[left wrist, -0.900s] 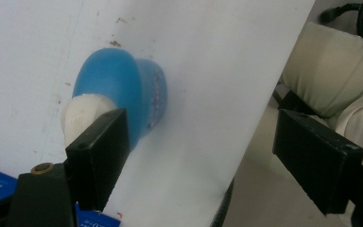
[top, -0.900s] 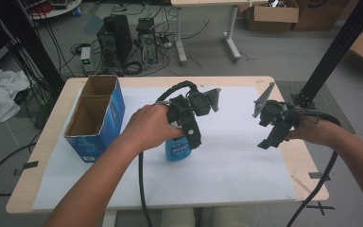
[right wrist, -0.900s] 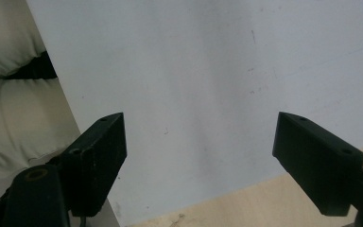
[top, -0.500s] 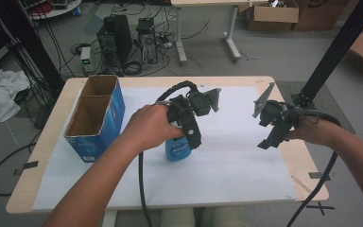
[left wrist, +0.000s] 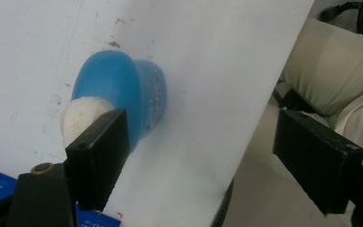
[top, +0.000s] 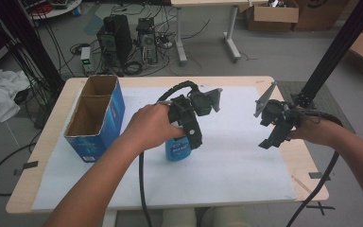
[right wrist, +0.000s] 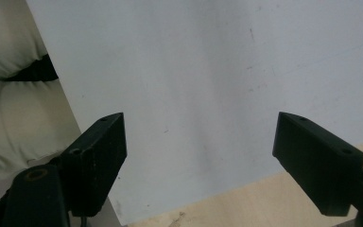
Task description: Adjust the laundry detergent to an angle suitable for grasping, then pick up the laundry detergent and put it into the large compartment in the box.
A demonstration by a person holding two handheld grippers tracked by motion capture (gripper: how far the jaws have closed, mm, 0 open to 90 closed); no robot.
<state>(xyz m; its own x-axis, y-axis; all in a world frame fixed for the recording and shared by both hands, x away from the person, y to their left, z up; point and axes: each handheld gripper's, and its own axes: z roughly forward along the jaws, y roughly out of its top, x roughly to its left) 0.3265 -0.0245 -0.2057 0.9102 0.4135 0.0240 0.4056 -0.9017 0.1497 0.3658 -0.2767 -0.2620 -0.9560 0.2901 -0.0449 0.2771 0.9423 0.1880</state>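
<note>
On the white sheet [top: 227, 165] that covers most of the wooden table [top: 312, 156], a small blue bottle [top: 177, 149] with a white cap stands near the middle, just under the left gripper [top: 194, 137]. Its label carries white lettering, too small and blurred in the high view to read. In the left gripper view the blue bottle [left wrist: 123, 94] is seen from above, the white cap [left wrist: 80, 118] beside and partly behind the left-hand jaw; the jaws stand wide apart and the other jaw is well clear of the bottle, so the left gripper [left wrist: 217, 156] is open and holds nothing. Whether the near jaw touches the cap cannot be told.

At the table's left end sits a blue cardboard box [top: 97, 118], open at the top and split into two compartments; a printed patch shows low on its front, unreadable. A corner of blue with pale print also shows at the bottom left of the left gripper view, again not legible.

Over the right part of the table the right gripper [top: 276, 135] is held above the sheet. In the right gripper view its jaws are spread wide with only white sheet [right wrist: 194, 71] and a strip of wooden table edge [right wrist: 246, 203] between them: the right gripper [right wrist: 198, 156] is open and empty
</note>
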